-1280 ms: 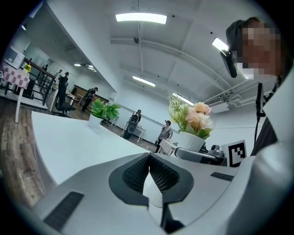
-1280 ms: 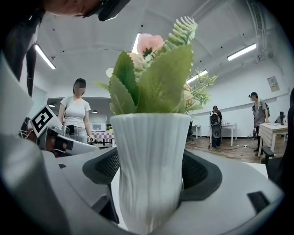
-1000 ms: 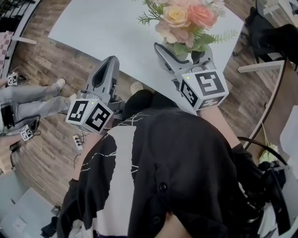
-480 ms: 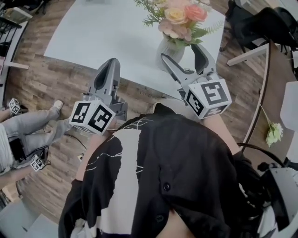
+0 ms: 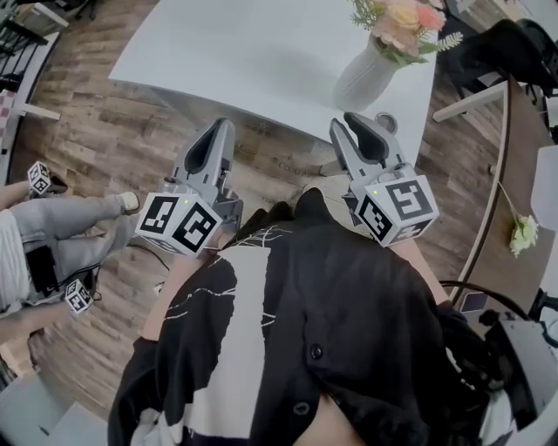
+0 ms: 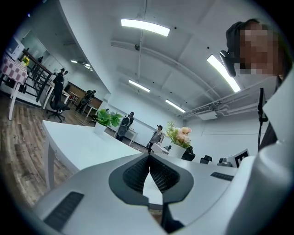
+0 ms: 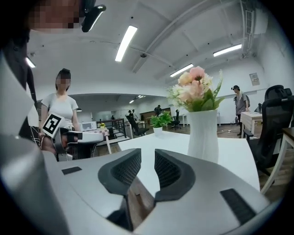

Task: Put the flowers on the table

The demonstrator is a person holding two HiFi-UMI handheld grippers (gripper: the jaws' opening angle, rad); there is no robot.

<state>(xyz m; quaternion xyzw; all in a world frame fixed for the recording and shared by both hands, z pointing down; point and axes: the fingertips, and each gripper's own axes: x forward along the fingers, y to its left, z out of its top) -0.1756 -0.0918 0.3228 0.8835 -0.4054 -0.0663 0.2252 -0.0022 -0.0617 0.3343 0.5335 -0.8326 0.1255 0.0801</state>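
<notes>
A white vase (image 5: 364, 77) of pink and peach flowers (image 5: 403, 19) stands upright on the white table (image 5: 261, 52), near its right front corner. My right gripper (image 5: 353, 122) hovers in front of the table edge, clear of the vase. Its jaws have just been closing to a narrow gap with nothing between them. In the right gripper view the vase (image 7: 204, 133) and flowers (image 7: 195, 92) stand ahead and to the right of the right gripper (image 7: 148, 167). My left gripper (image 5: 220, 131) is shut and empty over the floor. The left gripper (image 6: 149, 160) faces the table, with the flowers (image 6: 181, 135) far off.
A person (image 7: 57, 114) with marker-cube grippers (image 5: 39, 179) is at the left. A black chair (image 5: 514, 52) stands beyond the table's right corner. A single flower (image 5: 523, 233) lies on a brown desk at the right. Wooden floor lies under both grippers.
The right gripper, wide around the vase before, has drawn back from the table with its jaws narrowed. The vase stays standing on the table. The left gripper has pulled back too.
</notes>
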